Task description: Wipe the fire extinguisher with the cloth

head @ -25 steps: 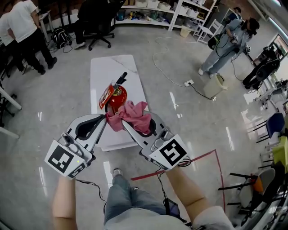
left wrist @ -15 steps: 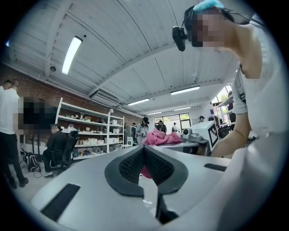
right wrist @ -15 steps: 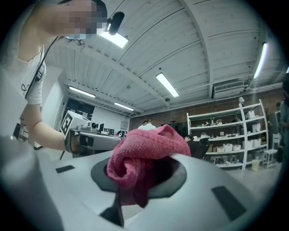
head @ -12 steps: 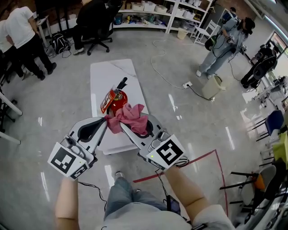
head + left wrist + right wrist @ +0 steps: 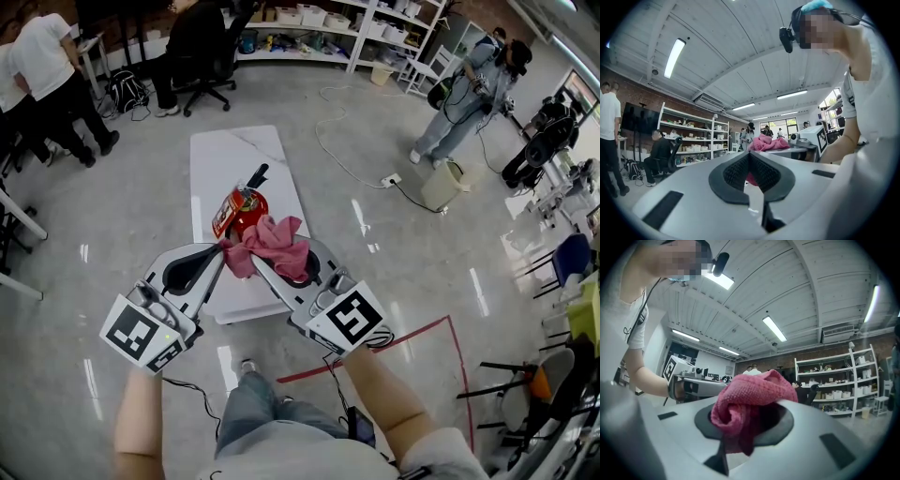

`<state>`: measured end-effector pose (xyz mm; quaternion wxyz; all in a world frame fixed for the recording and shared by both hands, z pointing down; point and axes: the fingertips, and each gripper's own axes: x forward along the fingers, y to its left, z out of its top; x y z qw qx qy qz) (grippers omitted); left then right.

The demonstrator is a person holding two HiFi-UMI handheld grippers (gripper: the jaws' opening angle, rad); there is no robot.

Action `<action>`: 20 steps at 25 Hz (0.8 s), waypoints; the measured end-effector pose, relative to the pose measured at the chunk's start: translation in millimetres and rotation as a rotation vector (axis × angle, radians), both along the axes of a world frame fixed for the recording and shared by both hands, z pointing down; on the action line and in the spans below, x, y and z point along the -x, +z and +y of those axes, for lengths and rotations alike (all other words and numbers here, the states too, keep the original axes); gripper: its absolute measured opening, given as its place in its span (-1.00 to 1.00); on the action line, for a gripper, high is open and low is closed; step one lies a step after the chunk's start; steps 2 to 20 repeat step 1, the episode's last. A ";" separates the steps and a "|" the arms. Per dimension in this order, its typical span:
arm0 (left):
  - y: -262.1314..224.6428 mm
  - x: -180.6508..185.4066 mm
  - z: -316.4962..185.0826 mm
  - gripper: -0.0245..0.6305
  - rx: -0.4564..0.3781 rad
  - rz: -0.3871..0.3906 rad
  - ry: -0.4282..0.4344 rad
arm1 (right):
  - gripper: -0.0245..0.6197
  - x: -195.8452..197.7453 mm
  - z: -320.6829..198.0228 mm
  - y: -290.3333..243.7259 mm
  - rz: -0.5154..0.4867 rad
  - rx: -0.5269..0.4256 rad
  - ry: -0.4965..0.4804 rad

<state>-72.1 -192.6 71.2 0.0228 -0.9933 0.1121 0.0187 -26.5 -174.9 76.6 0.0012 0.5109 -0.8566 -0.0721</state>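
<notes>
Cloth (image 5: pixel 275 246): pink, nubbly, bunched.

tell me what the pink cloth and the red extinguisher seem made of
The cloth looks like soft woven or knitted textile, perhaps microfibre: a fine nubbly weave shows and it bunches in loose folds. The fire extinguisher body looks like painted metal, smooth red and cylindrical; its black top could be plastic or metal.

A red fire extinguisher (image 5: pixel 244 208) with a black handle and a label on its side sat on the white surface (image 5: pixel 220 150). A crumpled pink cloth (image 5: pixel 277 246) lay bunched against its near side, clamped in the right claw (image 5: pixel 752 423), with one corner pinched by the left claw (image 5: pixel 221 249).
</notes>
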 end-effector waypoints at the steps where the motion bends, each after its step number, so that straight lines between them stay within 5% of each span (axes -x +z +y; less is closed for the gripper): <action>1: 0.9 1.2 -0.8 -0.90 0.000 0.000 0.000 | -0.60 0.5 -0.7 1.0 0.000 0.000 0.002; 20: 0.9 1.2 -0.8 -0.90 0.000 0.000 0.000 | -0.60 0.5 -0.7 1.0 0.000 0.000 0.002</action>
